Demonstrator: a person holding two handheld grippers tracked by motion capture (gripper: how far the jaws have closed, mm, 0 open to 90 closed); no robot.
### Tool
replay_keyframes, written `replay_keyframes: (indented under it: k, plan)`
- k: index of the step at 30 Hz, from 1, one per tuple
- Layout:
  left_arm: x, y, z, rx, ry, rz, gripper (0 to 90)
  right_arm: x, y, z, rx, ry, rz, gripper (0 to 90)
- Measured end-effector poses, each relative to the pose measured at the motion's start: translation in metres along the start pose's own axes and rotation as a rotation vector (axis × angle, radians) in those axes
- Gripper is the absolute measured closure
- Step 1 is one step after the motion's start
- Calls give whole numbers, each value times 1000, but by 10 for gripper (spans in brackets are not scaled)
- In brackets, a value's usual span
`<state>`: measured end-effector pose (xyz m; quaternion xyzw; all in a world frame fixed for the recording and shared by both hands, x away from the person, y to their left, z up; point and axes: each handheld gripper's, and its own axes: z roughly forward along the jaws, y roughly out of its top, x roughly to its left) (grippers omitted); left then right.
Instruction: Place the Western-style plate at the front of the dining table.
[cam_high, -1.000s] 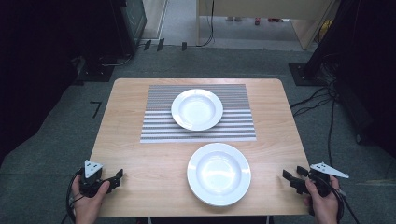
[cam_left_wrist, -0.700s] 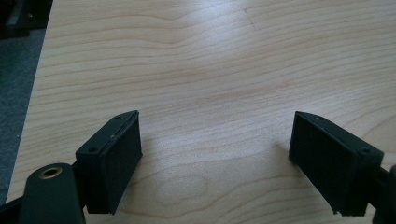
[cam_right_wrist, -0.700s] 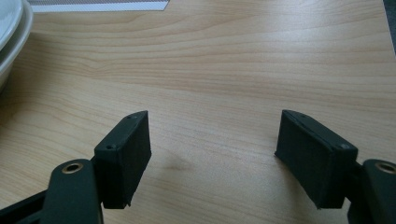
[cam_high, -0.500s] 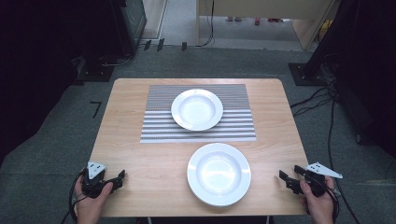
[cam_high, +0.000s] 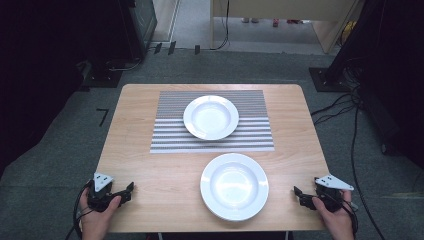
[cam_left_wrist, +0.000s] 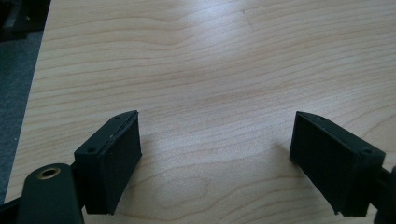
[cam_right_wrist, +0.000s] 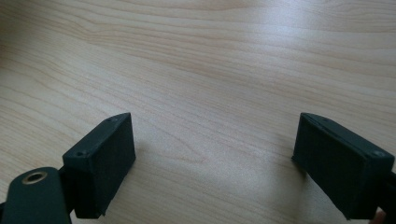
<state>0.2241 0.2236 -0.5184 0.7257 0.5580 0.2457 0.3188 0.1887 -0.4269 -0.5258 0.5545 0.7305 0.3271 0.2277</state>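
Observation:
Two white plates lie on the wooden table (cam_high: 150, 165). The far plate (cam_high: 210, 117) rests on a grey striped placemat (cam_high: 170, 125); the near plate (cam_high: 234, 185) lies on bare wood close to the front edge. My left gripper (cam_high: 125, 192) sits at the front left corner, held by a hand, jaws wide apart over bare wood (cam_left_wrist: 215, 116). At the front right corner, my right gripper (cam_high: 300, 196) is open too, a short way right of the near plate, with nothing between its jaws above the tabletop (cam_right_wrist: 215, 126).
Grey carpet surrounds the table. Black cables (cam_high: 345, 110) trail on the floor to the right, and dark equipment (cam_high: 135, 25) stands at the back left. A light wooden cabinet (cam_high: 280, 15) is at the far back.
Both grippers have slid slightly inward along the table's front edge. The plates have not moved.

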Motion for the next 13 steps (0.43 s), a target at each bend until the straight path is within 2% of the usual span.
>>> replay_keyframes:
  k: [13]
  plan:
    - [0,0,0,0,-1,1,164,0,0,0,0,-2,4,124]
